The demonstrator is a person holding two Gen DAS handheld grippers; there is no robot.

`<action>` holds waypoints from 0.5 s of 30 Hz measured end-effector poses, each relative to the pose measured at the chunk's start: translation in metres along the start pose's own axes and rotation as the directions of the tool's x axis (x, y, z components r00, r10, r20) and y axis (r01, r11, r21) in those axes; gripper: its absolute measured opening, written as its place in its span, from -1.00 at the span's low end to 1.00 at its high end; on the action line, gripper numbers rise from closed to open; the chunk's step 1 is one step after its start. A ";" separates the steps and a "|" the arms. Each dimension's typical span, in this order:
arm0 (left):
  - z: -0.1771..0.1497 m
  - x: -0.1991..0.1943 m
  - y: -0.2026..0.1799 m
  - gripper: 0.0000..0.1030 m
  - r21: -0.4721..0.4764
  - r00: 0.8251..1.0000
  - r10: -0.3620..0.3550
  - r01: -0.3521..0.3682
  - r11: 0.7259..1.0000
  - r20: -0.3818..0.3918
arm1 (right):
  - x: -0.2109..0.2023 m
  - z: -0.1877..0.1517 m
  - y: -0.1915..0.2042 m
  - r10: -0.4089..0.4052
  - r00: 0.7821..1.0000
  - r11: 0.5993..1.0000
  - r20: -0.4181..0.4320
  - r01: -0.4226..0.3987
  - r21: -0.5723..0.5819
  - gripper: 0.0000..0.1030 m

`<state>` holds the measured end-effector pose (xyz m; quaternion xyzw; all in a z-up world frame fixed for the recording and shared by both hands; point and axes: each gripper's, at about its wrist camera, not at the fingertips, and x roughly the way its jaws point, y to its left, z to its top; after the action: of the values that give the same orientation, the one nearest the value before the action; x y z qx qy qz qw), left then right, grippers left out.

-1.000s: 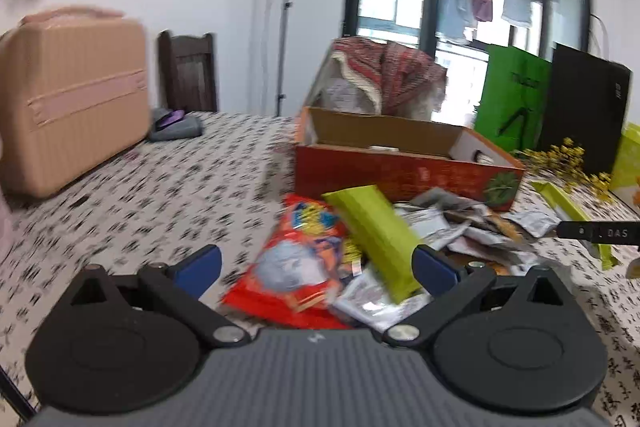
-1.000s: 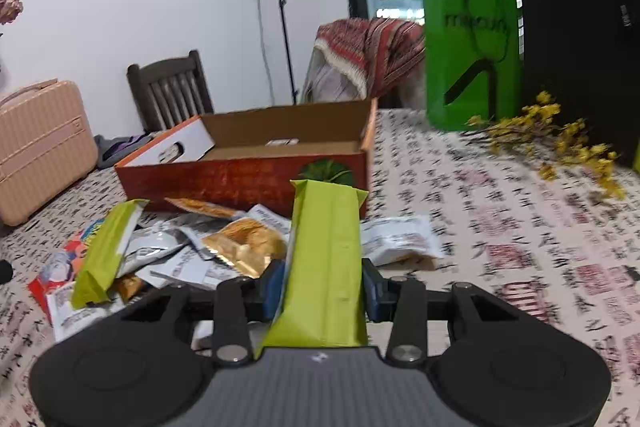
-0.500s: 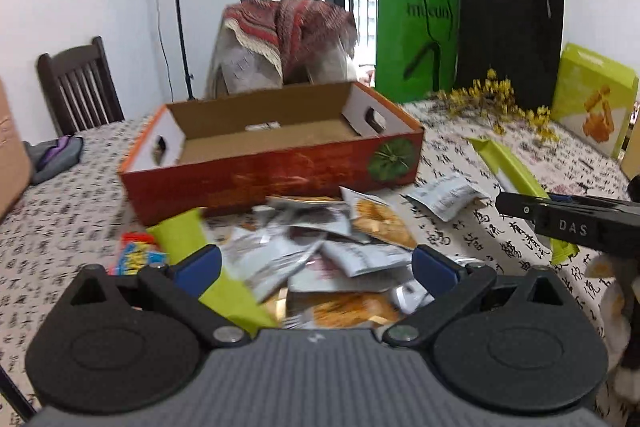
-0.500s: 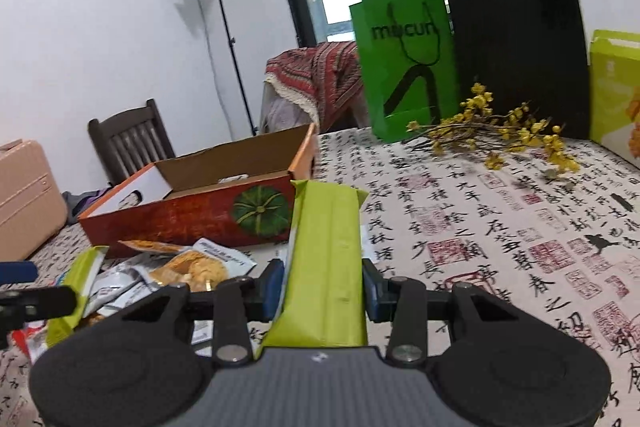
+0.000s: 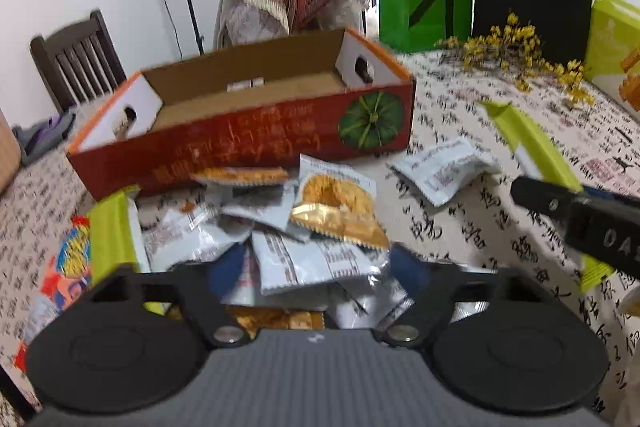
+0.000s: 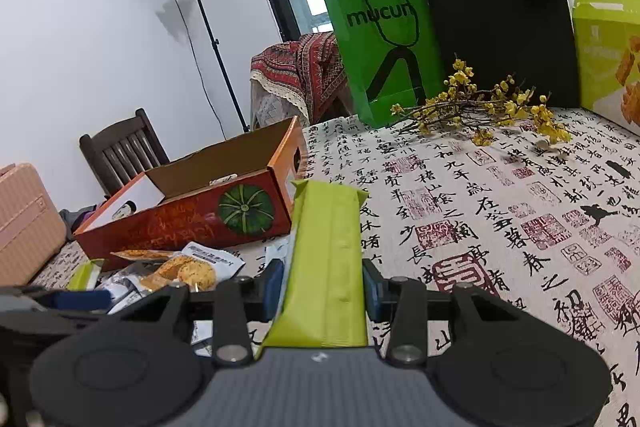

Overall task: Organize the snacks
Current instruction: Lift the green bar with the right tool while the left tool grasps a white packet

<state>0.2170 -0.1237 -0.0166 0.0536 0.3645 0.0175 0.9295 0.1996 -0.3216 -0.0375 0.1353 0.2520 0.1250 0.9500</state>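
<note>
My left gripper point(image 5: 318, 267) hangs low over a heap of snack packets in front of the red cardboard box point(image 5: 248, 143). Its jaws are closing, with a silver-white packet point(image 5: 316, 263) between the blue fingertips; I see no pads pressing on it. An orange-and-gold cracker packet point(image 5: 338, 205) lies just beyond. A long lime-green pack point(image 6: 326, 267) sticks forward above the table, with my right gripper point(image 6: 324, 287) shut on it. The left wrist view shows that same pack point(image 5: 536, 143) to the right of the heap. The box point(image 6: 180, 223) stands open with almost nothing inside.
A second lime-green pack point(image 5: 110, 243) and a red-blue bag point(image 5: 68, 267) lie left of the heap. One white packet point(image 5: 444, 167) lies apart near the box corner. Yellow flower sprigs point(image 6: 492, 111), a green bag point(image 6: 384, 47), a black bag point(image 6: 496, 15) and a yellow-green carton point(image 6: 608, 55) line the far edge.
My left gripper swung right from the red bag to the silver packets, dropped lower, and its jaws narrowed. The right gripper drifted right with the green pack still held.
</note>
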 end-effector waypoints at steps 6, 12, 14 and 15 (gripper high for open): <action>-0.006 -0.005 0.015 0.19 -0.033 0.999 -0.035 0.035 0.999 0.021 | -0.001 0.000 0.001 0.007 1.000 1.000 0.002 -0.007 0.003 -0.23; -0.016 -0.025 0.037 0.17 -0.046 0.994 -0.092 0.094 0.994 0.051 | 0.000 0.000 0.001 0.011 1.000 1.000 0.002 -0.011 0.006 -0.22; -0.020 -0.034 0.043 0.17 -0.051 0.992 -0.103 0.107 0.993 0.070 | 0.000 0.000 0.000 0.012 1.000 1.000 0.001 -0.012 0.005 -0.22; -0.021 -0.039 0.046 0.17 -0.052 0.991 -0.110 0.114 0.992 0.079 | 0.000 0.000 0.001 0.011 1.000 1.000 0.001 -0.011 0.004 -0.22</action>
<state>0.1743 -0.0788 -0.0008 0.0073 0.3306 -0.0263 0.9434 0.1998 -0.3208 -0.0373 0.1387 0.2513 0.1295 0.9491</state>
